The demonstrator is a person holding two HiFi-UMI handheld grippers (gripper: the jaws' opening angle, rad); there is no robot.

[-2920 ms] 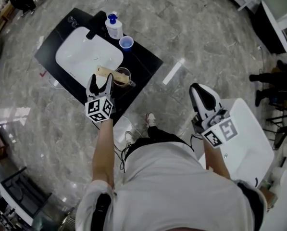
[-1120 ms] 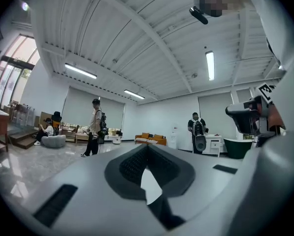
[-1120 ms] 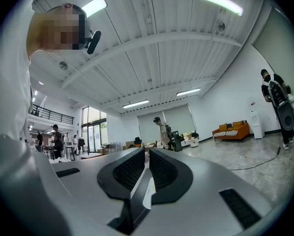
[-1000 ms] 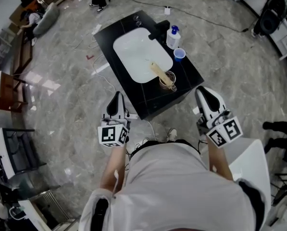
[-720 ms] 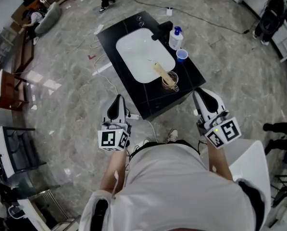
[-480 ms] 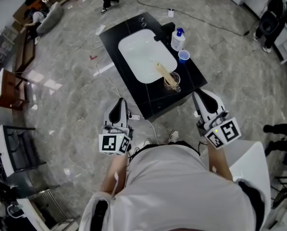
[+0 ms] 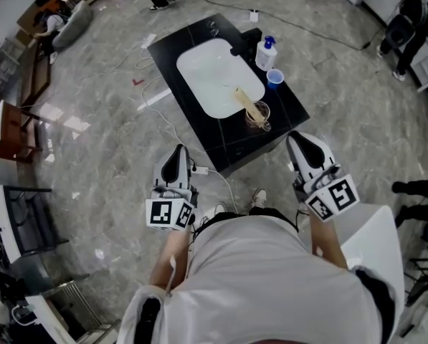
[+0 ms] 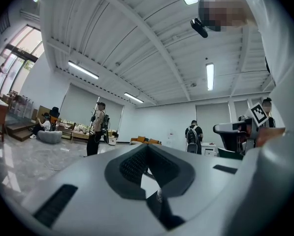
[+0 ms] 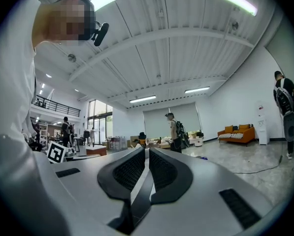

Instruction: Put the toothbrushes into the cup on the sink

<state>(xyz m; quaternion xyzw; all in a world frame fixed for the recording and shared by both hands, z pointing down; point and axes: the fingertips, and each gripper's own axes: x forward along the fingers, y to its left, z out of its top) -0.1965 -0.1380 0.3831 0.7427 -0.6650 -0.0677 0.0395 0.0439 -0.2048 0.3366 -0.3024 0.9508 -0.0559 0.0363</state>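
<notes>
A glass cup [image 7: 259, 117] stands on the black counter [image 7: 224, 140] at the near right corner of the white sink basin [image 7: 212, 74]. Pale wooden toothbrushes [image 7: 244, 100] stand in it and lean out over the basin. My left gripper [image 7: 176, 152] is shut and empty, held over the floor short of the counter's near corner. My right gripper [image 7: 298, 139] is shut and empty too, just right of that corner. In both gripper views the grippers [image 8: 147, 149] [image 9: 147, 152] point up at the ceiling, nothing between them.
A black faucet [image 7: 244, 41], a white pump bottle [image 7: 266, 52] and a blue cup [image 7: 274, 78] stand at the counter's far right. A cable [image 7: 172, 131] runs across the marble floor. A white table [image 7: 377, 239] is at my right. People stand around the hall.
Earlier my left gripper was up at the cup by the sink. It has since drawn back off the counter, and over the last second it sank slightly nearer me. The right gripper hardly moved.
</notes>
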